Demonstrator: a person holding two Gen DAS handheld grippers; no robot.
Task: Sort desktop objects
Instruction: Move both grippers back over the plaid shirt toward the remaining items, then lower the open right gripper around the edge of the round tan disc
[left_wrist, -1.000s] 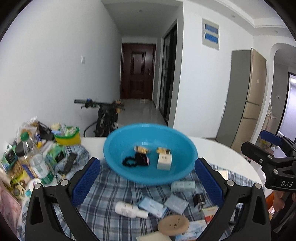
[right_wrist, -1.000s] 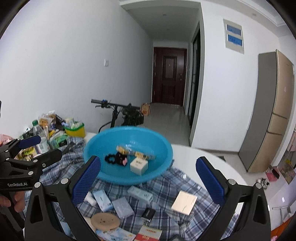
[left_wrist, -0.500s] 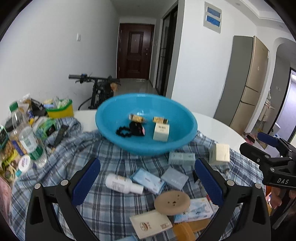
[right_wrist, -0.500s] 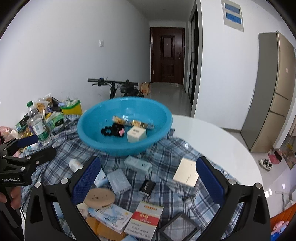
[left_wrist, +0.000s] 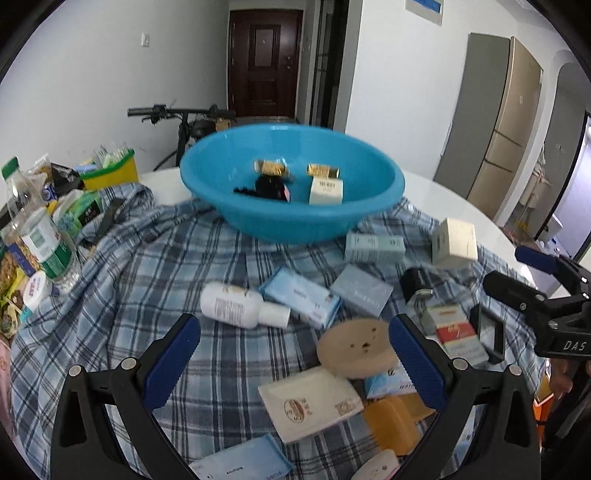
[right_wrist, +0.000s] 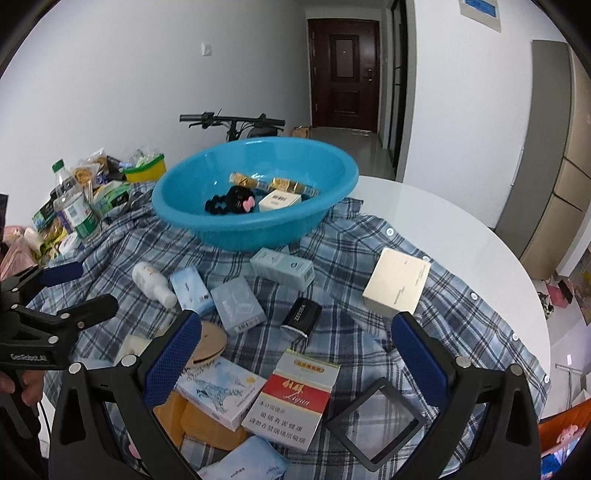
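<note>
Both tools have dipped lower since a second ago, bringing more of the scattered boxes (right_wrist: 239, 305) on the table's checked cloth (left_wrist: 122, 295) into view; left tool (left_wrist: 291, 354) and right tool (right_wrist: 295, 347) gape wide, holding nothing, short of the blue basin (left_wrist: 291, 206)

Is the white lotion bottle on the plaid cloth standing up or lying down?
Lying down: the white bottle rests on its side on the plaid cloth, cap pointing right.

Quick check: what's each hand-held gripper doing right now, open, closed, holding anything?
Left hand-held gripper: open, holding nothing.
Right hand-held gripper: open, holding nothing.
</note>
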